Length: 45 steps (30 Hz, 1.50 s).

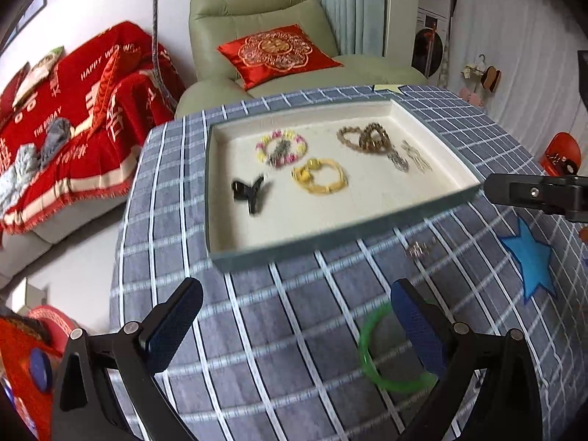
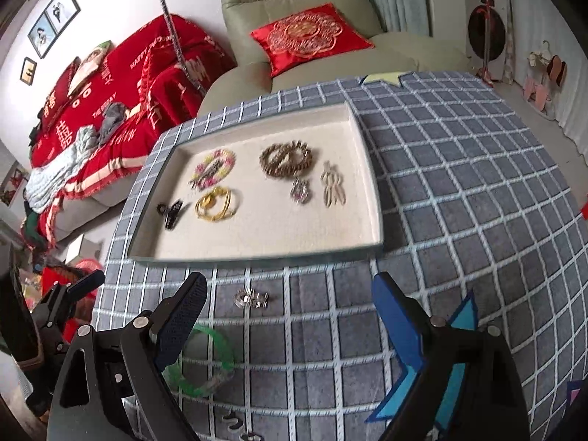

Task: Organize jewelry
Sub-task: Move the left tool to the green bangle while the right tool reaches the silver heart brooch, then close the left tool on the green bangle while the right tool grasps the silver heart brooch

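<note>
On the checked cloth (image 2: 459, 191), the tray (image 2: 367, 169) holds bracelets (image 2: 286, 160) (both hand-held grippers (image 1: 294, 327) (image 2: 290, 316) released).

i see the tray (image 2: 371, 183) on the table (image 2: 459, 191), bracelets (image 2: 213, 167) and clip (image 2: 169, 211) inside; before it lie a bangle (image 2: 217, 352) and a ring (image 2: 251, 298).
</note>
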Tool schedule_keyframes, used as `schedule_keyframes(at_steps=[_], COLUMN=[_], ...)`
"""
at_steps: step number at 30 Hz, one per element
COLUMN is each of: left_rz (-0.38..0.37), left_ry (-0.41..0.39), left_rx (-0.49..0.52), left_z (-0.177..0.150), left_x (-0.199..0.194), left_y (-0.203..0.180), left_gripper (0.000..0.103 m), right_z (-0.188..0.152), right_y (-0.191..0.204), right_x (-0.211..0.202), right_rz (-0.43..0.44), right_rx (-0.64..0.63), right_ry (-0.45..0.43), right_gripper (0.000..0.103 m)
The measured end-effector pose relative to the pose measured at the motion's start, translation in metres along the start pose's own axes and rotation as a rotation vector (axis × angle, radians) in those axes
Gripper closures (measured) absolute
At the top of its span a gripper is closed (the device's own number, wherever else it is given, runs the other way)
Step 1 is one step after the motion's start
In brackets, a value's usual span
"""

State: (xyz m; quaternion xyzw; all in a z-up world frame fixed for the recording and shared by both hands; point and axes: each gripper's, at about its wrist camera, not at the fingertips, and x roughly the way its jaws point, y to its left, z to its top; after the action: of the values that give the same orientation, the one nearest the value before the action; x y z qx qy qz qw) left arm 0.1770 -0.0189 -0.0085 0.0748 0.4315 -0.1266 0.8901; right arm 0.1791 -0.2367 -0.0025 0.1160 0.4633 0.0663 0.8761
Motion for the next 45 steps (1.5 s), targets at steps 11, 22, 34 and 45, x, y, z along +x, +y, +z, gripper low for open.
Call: schedule_keyframes(at_steps=[11, 22, 34, 45], left_rz=[-0.057, -0.033, -0.014, -0.048], left_ry=[0.093, 0.123, 0.114, 0.088], left_rx=[-0.074, -0.112, -0.068, 0.015], left_z=[-0.035, -0.041, -0.04, -0.036], left_x=[0.01, 0.022, 0.025, 0.019], left_y=[-0.009, -0.01, -0.021, -0.038], left_gripper=[0.0, 0.0, 0.007, 0.041], right_z=[-0.025, -0.022, -0.021, -0.027], right_y=[0.018, 0.027, 0.043, 0.057], right_x=[0.027, 0.053, 0.072, 0.072], right_rz=[0.012, 0.002, -0.032, -0.124], right_rx=[-0.067, -0.133, -0.217, -0.33], right_ry=[0.099, 0.138, 0.16, 0.147], right_gripper=[0.01, 0.014, 0.034, 0.071])
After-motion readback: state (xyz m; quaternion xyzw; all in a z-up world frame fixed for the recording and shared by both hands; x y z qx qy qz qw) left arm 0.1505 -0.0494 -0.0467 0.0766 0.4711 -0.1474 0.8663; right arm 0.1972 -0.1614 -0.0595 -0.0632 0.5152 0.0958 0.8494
